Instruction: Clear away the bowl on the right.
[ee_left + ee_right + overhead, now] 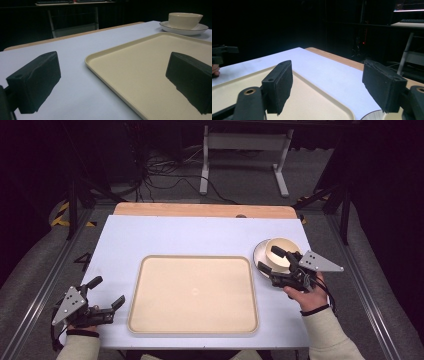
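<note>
from above, the right gripper (274,260) hangs with jaws apart over the bowl (282,251) on its plate (261,251), right of the tray (194,330); the left gripper (106,292) rests open left of the tray. the left gripper view shows bowl and plate beyond the tray's far corner. the right gripper view shows spread jaws above the plate's rim.

Right gripper (327,86) jaws wide apart over the beige tray's (317,100) far edge; plate rim (372,115) just right of tray.

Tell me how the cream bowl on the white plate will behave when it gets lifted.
The glossy cream bowl looks ceramic, so probably stiff, fairly heavy and breakable. Its smooth glaze may slip between the right gripper pads. It sits loose on the dark-rimmed white plate, so that plate will likely stay behind, or shift if nudged.
</note>
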A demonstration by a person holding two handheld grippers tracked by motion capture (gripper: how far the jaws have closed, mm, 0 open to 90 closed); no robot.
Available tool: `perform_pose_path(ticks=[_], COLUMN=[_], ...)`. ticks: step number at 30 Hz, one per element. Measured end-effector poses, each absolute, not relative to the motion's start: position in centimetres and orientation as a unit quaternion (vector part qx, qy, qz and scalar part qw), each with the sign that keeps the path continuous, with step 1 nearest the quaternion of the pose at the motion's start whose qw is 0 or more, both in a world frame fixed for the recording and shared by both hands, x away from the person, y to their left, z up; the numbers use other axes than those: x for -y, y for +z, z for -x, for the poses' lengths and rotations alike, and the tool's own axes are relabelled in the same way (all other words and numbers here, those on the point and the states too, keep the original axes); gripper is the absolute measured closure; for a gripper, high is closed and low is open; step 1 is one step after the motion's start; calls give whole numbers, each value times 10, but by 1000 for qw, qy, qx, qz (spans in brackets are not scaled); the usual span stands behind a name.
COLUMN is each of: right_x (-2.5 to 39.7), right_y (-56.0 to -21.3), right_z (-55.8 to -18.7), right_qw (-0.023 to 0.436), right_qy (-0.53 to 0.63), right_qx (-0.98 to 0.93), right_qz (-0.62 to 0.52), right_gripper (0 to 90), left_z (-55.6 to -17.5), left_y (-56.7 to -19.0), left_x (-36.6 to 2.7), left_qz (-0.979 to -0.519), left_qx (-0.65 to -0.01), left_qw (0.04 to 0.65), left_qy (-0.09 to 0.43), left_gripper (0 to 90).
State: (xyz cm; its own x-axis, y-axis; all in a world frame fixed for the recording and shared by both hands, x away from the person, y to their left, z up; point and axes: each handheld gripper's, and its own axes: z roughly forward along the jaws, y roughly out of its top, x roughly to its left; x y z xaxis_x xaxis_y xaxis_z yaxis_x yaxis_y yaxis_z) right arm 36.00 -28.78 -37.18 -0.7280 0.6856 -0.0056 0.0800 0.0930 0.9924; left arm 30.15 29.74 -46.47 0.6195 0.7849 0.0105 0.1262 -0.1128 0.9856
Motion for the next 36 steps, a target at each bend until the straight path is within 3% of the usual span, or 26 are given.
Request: perform_pose_path(ticks=[15,36], right_x=[303,334], right_y=[-362,-357], right_z=[-374,-396], right_qw=[289,289], right_qy=[593,570], right_qx=[-692,-688], right_qz=[-295,-344], right_gripper=[308,259], left_z=[-302,-302], left_y=[-465,-465], left_x=[-297,-297], left_qz=[-691,-692], left_qx=[-330,-329], left_qw=[576,575], left_qy=[286,285], left_gripper=[2,2])
